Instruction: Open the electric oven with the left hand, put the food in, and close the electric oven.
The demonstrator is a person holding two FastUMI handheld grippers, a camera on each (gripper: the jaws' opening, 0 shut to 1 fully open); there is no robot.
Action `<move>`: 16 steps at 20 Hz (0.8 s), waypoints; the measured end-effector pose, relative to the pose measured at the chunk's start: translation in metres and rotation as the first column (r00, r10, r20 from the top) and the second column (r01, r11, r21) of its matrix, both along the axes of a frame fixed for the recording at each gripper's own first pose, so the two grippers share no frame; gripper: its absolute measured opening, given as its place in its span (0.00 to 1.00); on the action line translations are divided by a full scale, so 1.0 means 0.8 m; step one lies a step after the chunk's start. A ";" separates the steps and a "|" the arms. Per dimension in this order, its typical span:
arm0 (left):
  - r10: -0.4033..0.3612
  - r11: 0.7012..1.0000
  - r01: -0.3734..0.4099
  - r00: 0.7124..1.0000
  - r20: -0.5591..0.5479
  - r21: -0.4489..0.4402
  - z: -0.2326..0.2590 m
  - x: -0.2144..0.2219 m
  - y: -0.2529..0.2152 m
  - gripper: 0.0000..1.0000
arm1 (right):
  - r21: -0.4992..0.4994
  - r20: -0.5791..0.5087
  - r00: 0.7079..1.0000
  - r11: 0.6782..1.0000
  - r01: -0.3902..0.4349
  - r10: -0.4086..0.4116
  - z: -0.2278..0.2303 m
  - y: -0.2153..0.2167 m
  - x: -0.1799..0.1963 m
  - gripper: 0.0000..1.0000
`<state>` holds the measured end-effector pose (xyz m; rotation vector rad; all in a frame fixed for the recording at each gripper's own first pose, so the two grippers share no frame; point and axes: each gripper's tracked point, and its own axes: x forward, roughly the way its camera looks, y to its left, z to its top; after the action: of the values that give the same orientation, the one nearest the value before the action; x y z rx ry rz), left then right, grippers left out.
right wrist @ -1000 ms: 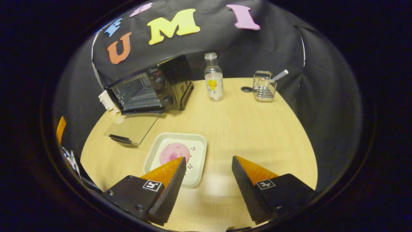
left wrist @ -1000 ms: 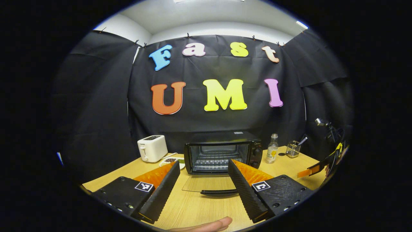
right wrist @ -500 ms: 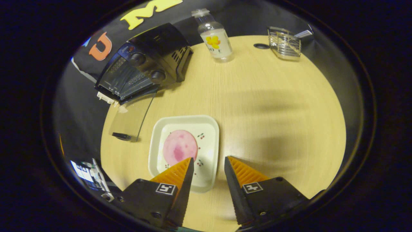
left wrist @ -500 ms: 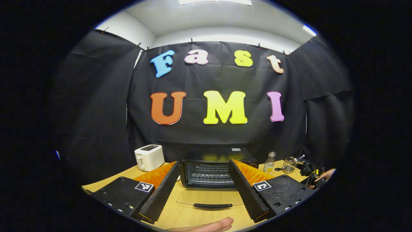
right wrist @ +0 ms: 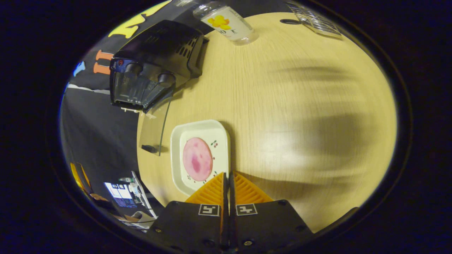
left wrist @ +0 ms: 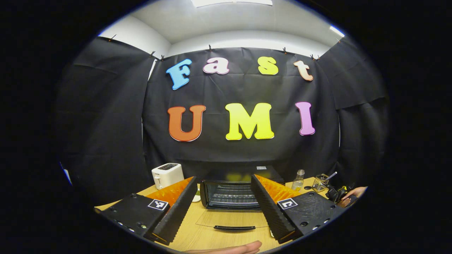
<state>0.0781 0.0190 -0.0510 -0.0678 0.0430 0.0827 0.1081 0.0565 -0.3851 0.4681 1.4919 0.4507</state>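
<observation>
The black electric oven (left wrist: 231, 193) stands at the table's middle with its glass door (left wrist: 229, 218) folded flat and the wire rack showing inside. My left gripper (left wrist: 224, 177) hangs open in front of it, holding nothing. In the right gripper view the oven (right wrist: 152, 76) lies at upper left with its door (right wrist: 155, 128) down. In front of it is a white square plate (right wrist: 175, 148) carrying a round pink slice of food (right wrist: 197, 159). My right gripper (right wrist: 227, 175) is shut on the plate's near right rim.
A white toaster (left wrist: 167, 174) stands left of the oven, with a clear bottle (left wrist: 298, 180) and a glass holder (left wrist: 319, 182) to its right. A hand (left wrist: 355, 192) shows at far right. The bottle (right wrist: 229, 24) stands beyond the oven, with bare tabletop (right wrist: 300, 116) to the right.
My right gripper tipped down over the plate and went from wide open to shut on its rim. The left gripper tilted up a little and stayed open.
</observation>
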 end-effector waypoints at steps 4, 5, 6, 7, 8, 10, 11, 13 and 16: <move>0.005 1.000 -0.005 1.000 -0.003 -0.027 0.003 -0.007 0.006 0.96 | -0.006 0.003 0.999 0.999 0.046 -0.046 0.002 -0.021 -0.011 0.04; 0.013 0.999 -0.013 1.000 -0.003 -0.035 0.004 -0.010 0.011 0.96 | -0.021 0.024 0.997 0.997 0.073 -0.072 0.004 -0.029 -0.011 0.04; 0.022 0.999 -0.022 1.000 -0.002 -0.038 0.004 -0.012 0.015 0.96 | -0.032 0.046 0.995 0.995 0.095 -0.094 0.010 -0.037 -0.010 0.04; 0.017 0.999 -0.017 1.000 -0.003 -0.040 0.004 -0.011 0.013 0.96 | -0.038 0.072 0.992 0.993 0.111 -0.108 0.020 -0.045 -0.012 0.01; 0.008 0.999 -0.008 1.000 0.002 -0.039 0.007 -0.012 0.012 0.94 | -0.042 0.096 0.988 0.991 0.124 -0.119 0.031 -0.052 -0.012 0.01; -0.005 1.000 0.005 1.000 0.008 -0.027 0.007 -0.018 0.012 0.92 | -0.047 0.143 0.982 0.990 0.130 -0.123 0.055 -0.064 -0.015 0.01; -0.012 1.000 0.013 1.000 0.007 -0.023 0.004 -0.020 0.013 0.92 | -0.042 0.165 0.978 0.990 0.134 -0.125 0.071 -0.064 -0.016 0.04; -0.029 0.999 0.029 1.000 0.010 -0.019 0.003 -0.023 0.013 0.92 | -0.021 0.203 0.971 0.991 0.136 -0.129 0.099 -0.057 -0.020 0.04; -0.043 0.999 0.043 0.999 0.009 -0.002 -0.004 -0.033 0.022 0.93 | 0.024 0.244 0.960 0.991 0.132 -0.134 0.139 -0.033 -0.022 0.04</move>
<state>0.0519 0.0365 -0.0540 -0.0694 0.0359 0.0393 0.0904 0.0304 -0.2738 0.4969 1.2120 0.3933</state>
